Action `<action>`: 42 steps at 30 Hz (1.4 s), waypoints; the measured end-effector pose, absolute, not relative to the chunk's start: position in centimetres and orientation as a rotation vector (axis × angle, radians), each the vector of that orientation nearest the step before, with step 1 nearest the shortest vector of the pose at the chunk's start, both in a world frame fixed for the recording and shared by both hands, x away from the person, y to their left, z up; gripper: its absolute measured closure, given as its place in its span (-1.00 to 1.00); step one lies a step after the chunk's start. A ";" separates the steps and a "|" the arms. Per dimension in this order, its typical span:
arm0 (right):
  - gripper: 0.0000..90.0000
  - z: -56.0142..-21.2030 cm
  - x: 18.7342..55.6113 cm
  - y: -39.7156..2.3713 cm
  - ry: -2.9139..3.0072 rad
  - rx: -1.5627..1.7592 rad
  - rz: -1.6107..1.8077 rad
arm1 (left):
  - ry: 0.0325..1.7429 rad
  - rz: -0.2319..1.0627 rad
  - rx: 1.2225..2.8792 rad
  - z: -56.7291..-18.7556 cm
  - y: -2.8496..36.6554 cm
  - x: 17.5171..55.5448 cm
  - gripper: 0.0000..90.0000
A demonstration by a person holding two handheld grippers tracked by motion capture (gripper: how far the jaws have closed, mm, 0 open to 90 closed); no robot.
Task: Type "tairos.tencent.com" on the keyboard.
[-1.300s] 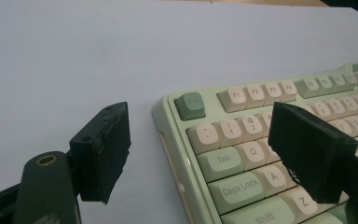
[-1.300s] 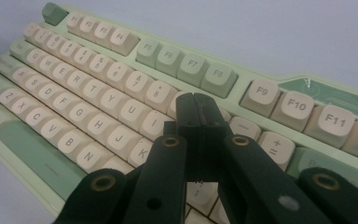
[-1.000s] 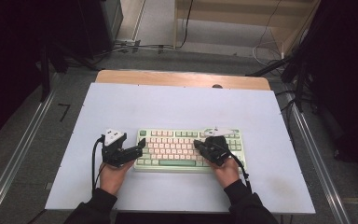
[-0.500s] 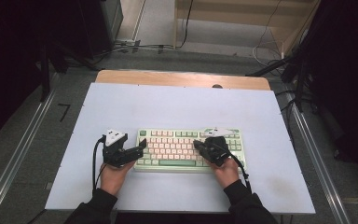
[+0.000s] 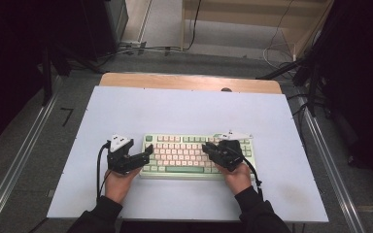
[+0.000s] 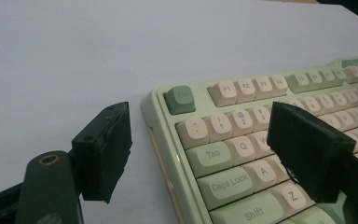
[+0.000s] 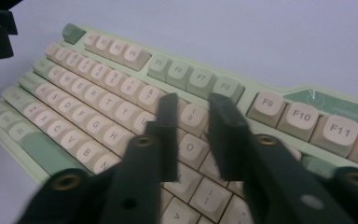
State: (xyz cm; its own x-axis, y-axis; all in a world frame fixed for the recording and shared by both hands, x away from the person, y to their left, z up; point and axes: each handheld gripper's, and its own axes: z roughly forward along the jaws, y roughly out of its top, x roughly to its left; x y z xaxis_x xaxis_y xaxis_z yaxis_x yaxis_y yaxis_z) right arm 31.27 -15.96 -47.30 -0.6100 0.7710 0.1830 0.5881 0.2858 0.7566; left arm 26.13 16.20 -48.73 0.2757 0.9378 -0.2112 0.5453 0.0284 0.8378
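keyboard: a pale green keyboard point(image 5: 196, 154) with cream and green keys lies flat on the white table point(image 5: 184, 114), near the edge on the person's side, its long side running across the high view.
left gripper: the left gripper point(image 5: 147, 154) sits at the keyboard's left end, held low by the left hand point(image 5: 119, 182).
left jaws: spread wide; in the left gripper view one jaw hangs over bare table just left of the keyboard's edge, the other hangs over the letter keys near q, w and a, so the keyboard's left edge with the tab and caps lock keys lies between them. whether a jaw touches the keys i cannot tell; neither presses on the sides of the keyboard.
right gripper: the right gripper point(image 5: 209, 148) is over the right half of the keyboard, held by the right hand point(image 5: 238, 174), its tips pointing toward the middle keys.
right jaws: they have just been opening and now stand a small way apart; in the right gripper view point(image 7: 193, 105) the gap between them falls over the keys near i and o, below f7 and f8. nothing is pinched between them.
grippers to each other: well apart, one at each end of the key field, with the space bar point(image 5: 184, 169) row between the two hands.
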 end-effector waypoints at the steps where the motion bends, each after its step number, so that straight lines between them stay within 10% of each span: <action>1: 0.22 -47.2 31.2 -15.9 2.331 1.253 1.226 | 1.387 0.544 1.635 -48.7 16.2 26.1 -0.50; 4: -0.36 -46.8 31.3 -15.8 2.334 1.215 1.186 | 1.392 0.543 1.628 -48.7 16.2 26.1 -0.49; 8: -0.61 -46.8 31.4 -15.9 2.313 1.217 1.174 | 1.388 0.543 1.639 -48.8 16.1 26.1 -0.49; 20: -0.62 -46.6 31.5 -16.4 2.287 1.237 1.172 | 1.307 0.558 1.691 -48.5 15.3 25.7 -0.24; 33: -0.60 -46.7 31.6 -16.3 2.296 1.238 1.161 | 1.195 0.479 1.783 -48.7 13.6 25.4 0.97; 42: -0.59 -46.7 31.6 -16.3 2.297 1.241 1.159 | 1.169 0.464 1.821 -48.9 12.5 25.5 1.00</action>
State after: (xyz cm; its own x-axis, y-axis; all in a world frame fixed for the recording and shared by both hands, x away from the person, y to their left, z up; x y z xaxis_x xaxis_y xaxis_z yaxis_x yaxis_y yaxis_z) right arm 31.59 -16.29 -46.73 -0.5898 0.7987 0.1193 0.5702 0.3073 0.7618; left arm 25.54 12.51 -48.89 0.4837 0.8628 -0.1473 0.5270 -0.1527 0.8361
